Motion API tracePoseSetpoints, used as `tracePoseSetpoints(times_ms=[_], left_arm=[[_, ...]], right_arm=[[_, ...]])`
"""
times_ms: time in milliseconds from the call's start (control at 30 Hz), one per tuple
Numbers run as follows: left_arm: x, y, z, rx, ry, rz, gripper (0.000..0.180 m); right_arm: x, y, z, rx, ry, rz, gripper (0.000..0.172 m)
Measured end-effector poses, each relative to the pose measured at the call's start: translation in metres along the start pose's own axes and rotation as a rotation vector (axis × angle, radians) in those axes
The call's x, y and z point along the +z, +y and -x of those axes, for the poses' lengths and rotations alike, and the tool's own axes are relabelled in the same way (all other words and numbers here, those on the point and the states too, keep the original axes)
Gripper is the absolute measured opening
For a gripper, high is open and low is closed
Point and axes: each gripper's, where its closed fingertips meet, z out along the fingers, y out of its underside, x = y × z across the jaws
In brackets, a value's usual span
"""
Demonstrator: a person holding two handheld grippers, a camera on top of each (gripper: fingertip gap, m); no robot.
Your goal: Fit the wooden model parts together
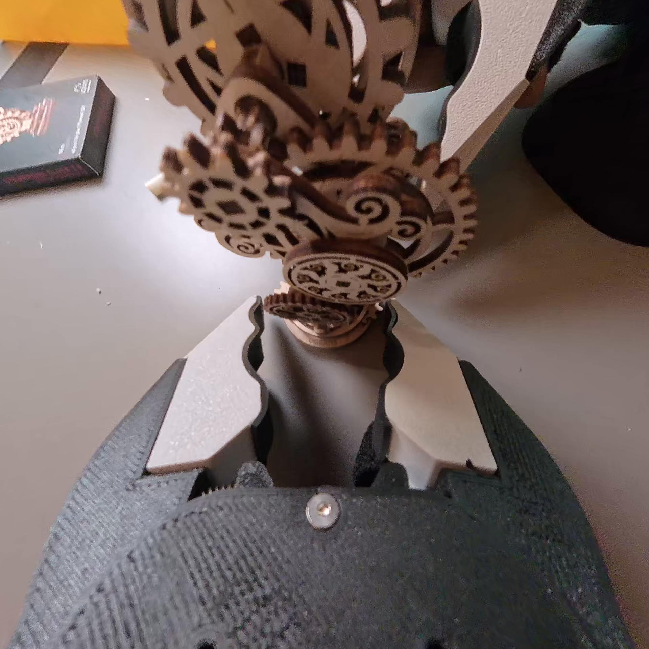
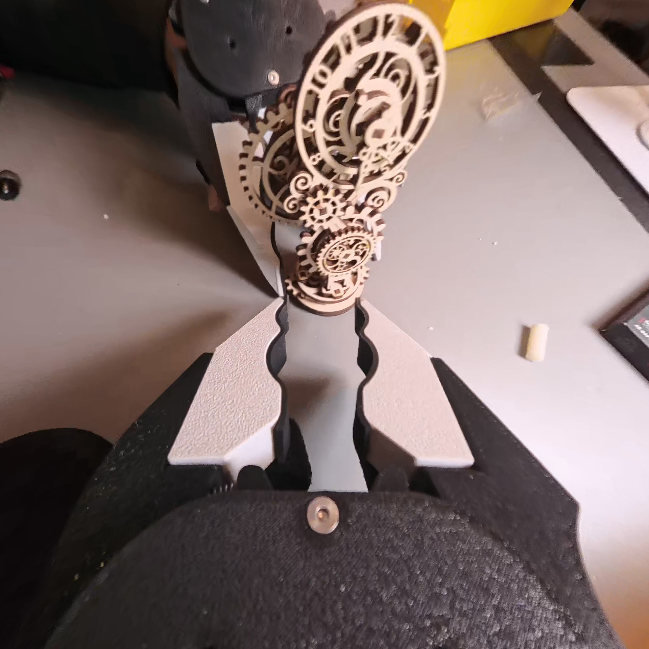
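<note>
The wooden clock model (image 2: 354, 140) stands on the grey table (image 2: 474, 246), with a round dial on top, gears below and a round base (image 2: 325, 303). My right gripper (image 2: 322, 309) is shut on that base, one pad against each side. In the left wrist view the model (image 1: 316, 196) leans towards the camera, blurred. My left gripper (image 1: 325, 310) is open; its fingertips (image 1: 255, 312) flank the base (image 1: 321, 333) with gaps on both sides. The left gripper also shows in the right wrist view, where one of its fingers (image 2: 246, 224) reaches down beside the model. A right finger (image 1: 484, 105) shows behind the gears.
A black box (image 1: 52, 133) lies at the left and also shows at the right edge of the right wrist view (image 2: 628, 333). A small whitish cylinder (image 2: 535, 342) lies on the table. A yellow object (image 2: 491, 21) and a white pad (image 2: 614, 123) sit farther back. Tip to tip, the grippers are about 5 centimeters apart. Both grippers' tips are roughly 12 centimeters from the small whitish cylinder (image 2: 535, 342).
</note>
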Motion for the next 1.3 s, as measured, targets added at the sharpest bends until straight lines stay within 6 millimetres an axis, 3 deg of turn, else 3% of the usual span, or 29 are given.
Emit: tracePoseSetpoints(times_ms=[133, 333, 533, 733, 1067, 1300], left_arm=[[0.007, -0.004, -0.001, 0.074, 0.064, -0.001, 0.062], [0.01, -0.006, -0.001, 0.123, 0.126, -0.009, 0.061], [0.01, -0.007, -0.004, 0.164, 0.184, -0.014, 0.061], [0.01, -0.007, -0.005, 0.173, 0.192, -0.016, 0.061], [0.011, -0.008, -0.007, 0.18, 0.206, -0.017, 0.061], [0.011, -0.008, -0.007, 0.182, 0.208, -0.017, 0.061]], right_arm=[[0.005, 0.0, -0.011, -0.01, 0.028, -0.039, 0.036], [-0.004, -0.012, -0.016, -0.022, 0.018, -0.097, 0.061], [-0.008, -0.035, -0.022, -0.021, 0.002, -0.181, 0.051], [-0.003, -0.027, -0.015, -0.039, -0.05, -0.147, 0.03], [-0.004, -0.031, -0.016, -0.051, -0.031, -0.164, 0.043], [-0.002, -0.026, -0.012, -0.048, -0.063, -0.151, 0.031]])
